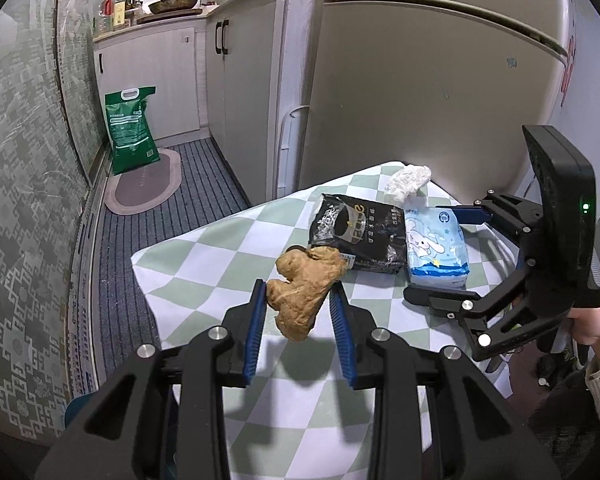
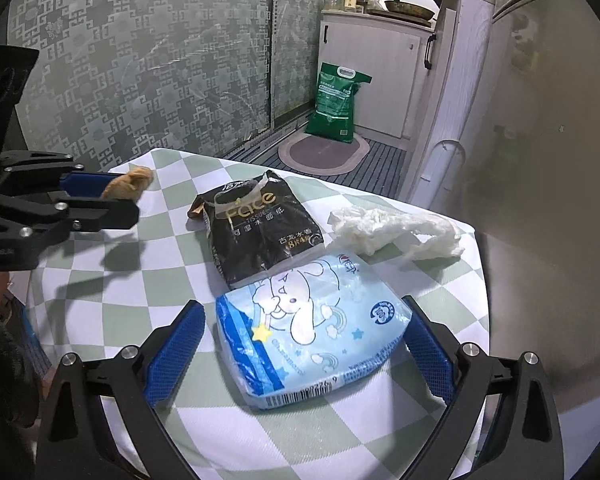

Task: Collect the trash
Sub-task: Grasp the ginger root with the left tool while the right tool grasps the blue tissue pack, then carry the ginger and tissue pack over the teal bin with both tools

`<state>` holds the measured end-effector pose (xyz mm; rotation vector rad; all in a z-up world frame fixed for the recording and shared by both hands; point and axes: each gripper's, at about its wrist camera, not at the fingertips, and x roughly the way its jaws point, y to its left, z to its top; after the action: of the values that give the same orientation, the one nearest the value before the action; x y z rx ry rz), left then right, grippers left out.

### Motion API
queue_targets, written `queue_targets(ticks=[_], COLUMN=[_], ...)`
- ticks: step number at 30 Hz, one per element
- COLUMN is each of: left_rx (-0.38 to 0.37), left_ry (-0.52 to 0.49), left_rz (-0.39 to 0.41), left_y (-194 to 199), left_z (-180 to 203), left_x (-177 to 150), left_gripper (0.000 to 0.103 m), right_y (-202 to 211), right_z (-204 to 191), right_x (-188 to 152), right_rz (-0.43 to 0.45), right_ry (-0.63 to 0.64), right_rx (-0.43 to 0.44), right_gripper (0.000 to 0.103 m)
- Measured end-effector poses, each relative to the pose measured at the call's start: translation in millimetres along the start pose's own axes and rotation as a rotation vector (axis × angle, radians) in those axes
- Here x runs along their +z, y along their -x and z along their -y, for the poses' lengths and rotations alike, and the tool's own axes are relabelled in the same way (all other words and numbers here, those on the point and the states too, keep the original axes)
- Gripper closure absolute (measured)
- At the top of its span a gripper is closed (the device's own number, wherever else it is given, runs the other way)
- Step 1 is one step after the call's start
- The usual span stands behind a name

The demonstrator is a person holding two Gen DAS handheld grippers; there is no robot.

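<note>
The left gripper (image 1: 299,307) held a crumpled brown wad (image 1: 306,286) above the checked table (image 1: 204,256); the right gripper (image 2: 304,344), spread wide, straddled the blue tissue pack (image 2: 312,328) beside the black pack (image 2: 260,224)

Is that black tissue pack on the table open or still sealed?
Open. The black tissue pack has its top torn, with a clear plastic flap curling up, lying flat on the checked table.
</note>
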<state>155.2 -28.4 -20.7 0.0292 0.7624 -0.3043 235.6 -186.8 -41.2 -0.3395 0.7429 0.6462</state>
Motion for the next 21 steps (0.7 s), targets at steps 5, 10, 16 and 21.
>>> queue_targets(ticks=[5,10,16,21], left_rx=[-0.002,-0.006,-0.003,-0.001], left_ry=[0.005,0.016,0.022,0.036], left_rz=[0.009,0.024,0.034,0.047], left_y=[5,12,19,26], left_z=[-4,-8,-11,-17], left_x=[-1,1,-1,-1], left_gripper=[0.069,0.069,0.069,0.069], right_y=[-4,-2,10,30], right_z=[-1,-3,-8,-8], right_x=[4,8,10,14], right_rz=[-0.002,-0.019,-0.031,0.000], right_ry=[-0.002,-0.012,-0.023,-0.038], right_rx=[-0.016,-0.034,-0.048,-0.067], right_gripper=[0.013,0.024,0.024,0.024])
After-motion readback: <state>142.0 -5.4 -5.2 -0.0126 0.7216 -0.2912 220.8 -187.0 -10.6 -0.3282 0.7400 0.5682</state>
